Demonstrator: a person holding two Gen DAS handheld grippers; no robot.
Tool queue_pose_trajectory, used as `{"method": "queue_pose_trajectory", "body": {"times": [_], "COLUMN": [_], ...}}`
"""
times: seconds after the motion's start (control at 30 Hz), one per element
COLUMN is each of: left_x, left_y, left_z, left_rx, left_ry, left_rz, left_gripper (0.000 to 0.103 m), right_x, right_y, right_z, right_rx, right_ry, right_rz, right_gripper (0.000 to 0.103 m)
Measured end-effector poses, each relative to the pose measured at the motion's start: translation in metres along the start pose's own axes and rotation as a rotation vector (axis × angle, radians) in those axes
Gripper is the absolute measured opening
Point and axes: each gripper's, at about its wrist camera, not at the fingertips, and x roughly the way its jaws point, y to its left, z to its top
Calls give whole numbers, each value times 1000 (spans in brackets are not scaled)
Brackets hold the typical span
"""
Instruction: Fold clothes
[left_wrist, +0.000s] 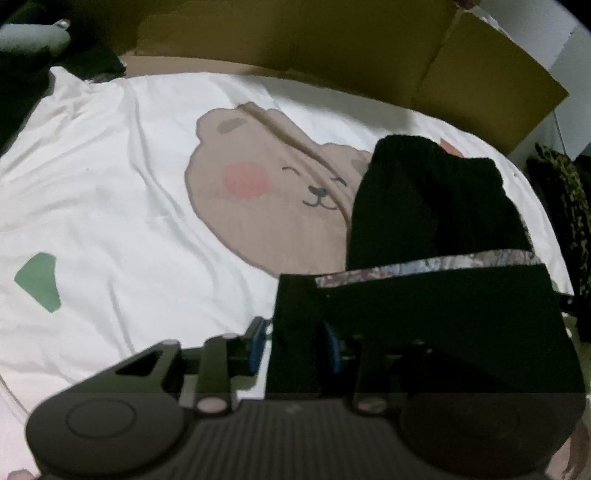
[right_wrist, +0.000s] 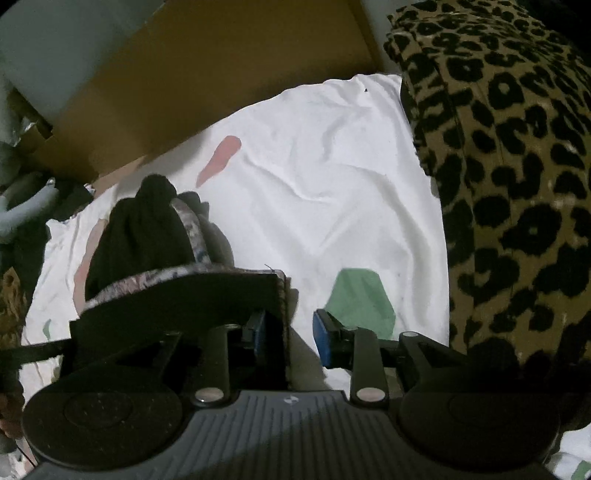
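Overhead, both grippers hang above a white bedsheet (left_wrist: 110, 177) printed with a smiling bear face (left_wrist: 266, 184). The black garment (left_wrist: 436, 206), edged with a pale floral trim (left_wrist: 424, 267), lies at the sheet's right side in the left wrist view, its near portion lifted and draped across the left gripper (left_wrist: 295, 345). Its 2 blue pads stand apart with the garment's left edge hanging between them; whether they actually pinch cloth cannot be told. In the right wrist view the right gripper (right_wrist: 288, 338) is spread open, the garment's (right_wrist: 140, 229) trimmed corner hanging over its left pad (right_wrist: 258, 332) while the right pad (right_wrist: 321, 338) sits clear above a green patch (right_wrist: 362, 295) on the sheet (right_wrist: 332, 166). Open sheet stretches wide to the left of the garment in the left view, and ahead of the right gripper in the right view. A brown cardboard panel (left_wrist: 295, 40) closes the far edge in both. Only the right view shows the leopard-print fabric (right_wrist: 517, 184) bounding the sheet's right edge closely; only the left view shows the bear print whole.
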Motion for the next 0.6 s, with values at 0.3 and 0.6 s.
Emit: {"method": "queue_pose_trajectory", "body": {"times": [0.3,0.6], "left_x": [-11,-9], "left_y": [9,4], "left_z": [-1,1], "left_rx": [-81,-71], "left_ry": [-42,-76], "left_rz": [-22,-8], "left_gripper": [37,36], "right_x": [-6,3], "right_y": [2,12], "right_z": [-4,2], "right_rx": [24,0], "right_ry": [-79,-86], "right_rz": [16,-9], "right_gripper": [34,34]}}
